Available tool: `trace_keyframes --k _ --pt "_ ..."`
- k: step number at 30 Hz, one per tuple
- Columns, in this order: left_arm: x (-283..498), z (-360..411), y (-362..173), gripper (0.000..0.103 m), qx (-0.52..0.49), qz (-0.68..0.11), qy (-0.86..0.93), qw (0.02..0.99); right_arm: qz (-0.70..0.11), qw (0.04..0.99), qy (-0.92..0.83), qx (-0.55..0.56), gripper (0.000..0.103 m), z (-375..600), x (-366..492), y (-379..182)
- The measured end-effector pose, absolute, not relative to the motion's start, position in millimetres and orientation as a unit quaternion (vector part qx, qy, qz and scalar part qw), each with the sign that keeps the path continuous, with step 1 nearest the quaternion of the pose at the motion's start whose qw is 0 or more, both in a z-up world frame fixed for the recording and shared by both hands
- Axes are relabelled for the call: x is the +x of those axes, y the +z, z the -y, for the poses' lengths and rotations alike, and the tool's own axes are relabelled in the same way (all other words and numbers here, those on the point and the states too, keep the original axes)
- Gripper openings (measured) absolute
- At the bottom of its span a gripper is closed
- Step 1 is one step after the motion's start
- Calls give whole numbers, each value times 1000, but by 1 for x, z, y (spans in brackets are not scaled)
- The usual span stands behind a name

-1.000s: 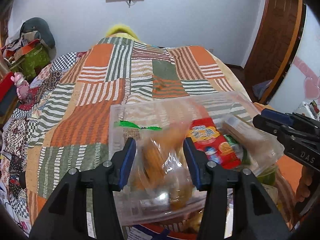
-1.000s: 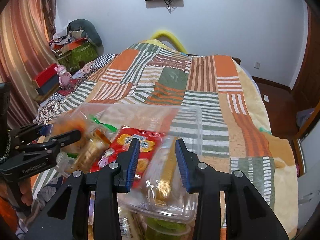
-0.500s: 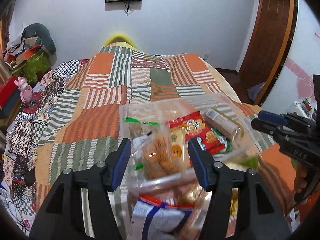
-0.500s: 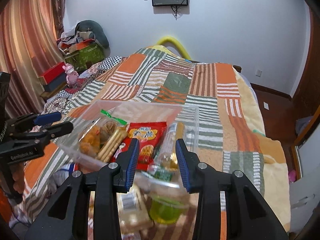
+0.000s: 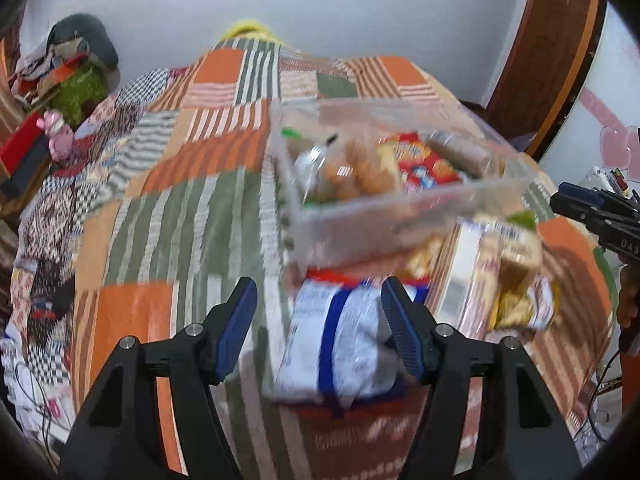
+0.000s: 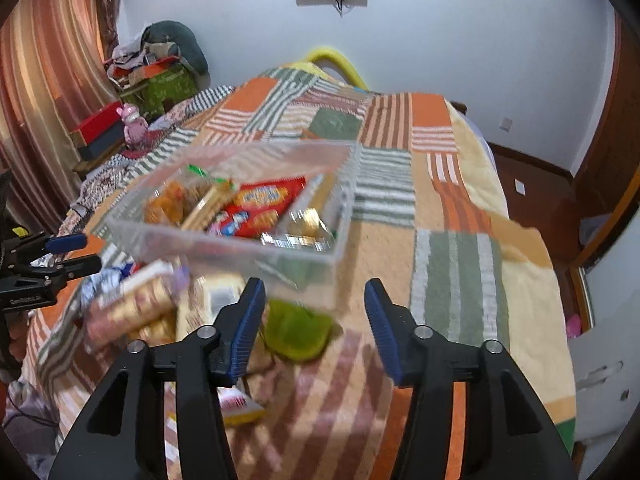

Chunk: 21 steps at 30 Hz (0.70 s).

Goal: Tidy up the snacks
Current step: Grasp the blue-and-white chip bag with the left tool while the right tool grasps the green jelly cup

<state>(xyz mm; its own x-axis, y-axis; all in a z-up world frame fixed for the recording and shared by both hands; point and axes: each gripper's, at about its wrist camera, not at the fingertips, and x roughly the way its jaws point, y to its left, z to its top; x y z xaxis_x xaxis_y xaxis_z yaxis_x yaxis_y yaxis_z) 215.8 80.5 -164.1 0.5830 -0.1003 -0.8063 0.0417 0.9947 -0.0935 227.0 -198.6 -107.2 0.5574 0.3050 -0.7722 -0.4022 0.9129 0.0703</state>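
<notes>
A clear plastic bin (image 5: 384, 216) sits on the patchwork bed and holds a red snack pack (image 5: 424, 164), a bag of golden snacks (image 5: 352, 172) and a wrapped roll. It also shows in the right wrist view (image 6: 224, 236). Loose snacks lie in front of it: a blue and white bag (image 5: 340, 344), a pale biscuit pack (image 5: 504, 264), a green jelly cup (image 6: 298, 332). My left gripper (image 5: 320, 320) is open and empty above the blue and white bag. My right gripper (image 6: 314, 316) is open and empty above the green cup.
The striped quilt (image 6: 452, 264) covers the bed. A red box and pink toy (image 6: 130, 120) stand at the left bedside. A small yellow and white pack (image 6: 240, 404) lies near the bed's front edge. A wooden door (image 5: 544, 52) stands at right.
Both grippers have drawn back from the bin and opened wider. The bin, held between the jaws a second ago, now rests on the bed farther away, and the loose snacks have come into view.
</notes>
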Motion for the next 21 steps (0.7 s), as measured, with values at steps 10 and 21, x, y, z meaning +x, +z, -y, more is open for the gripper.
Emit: trace_keyframes --k 10,21 --pt "208 -78 -190 77 -49 -480 -60 874 -470 857 204 -51 51 196 229 -137" --pt "224 -65 -223 81 -58 -499 -64 862 -498 840 213 -15 60 198 239 -154"
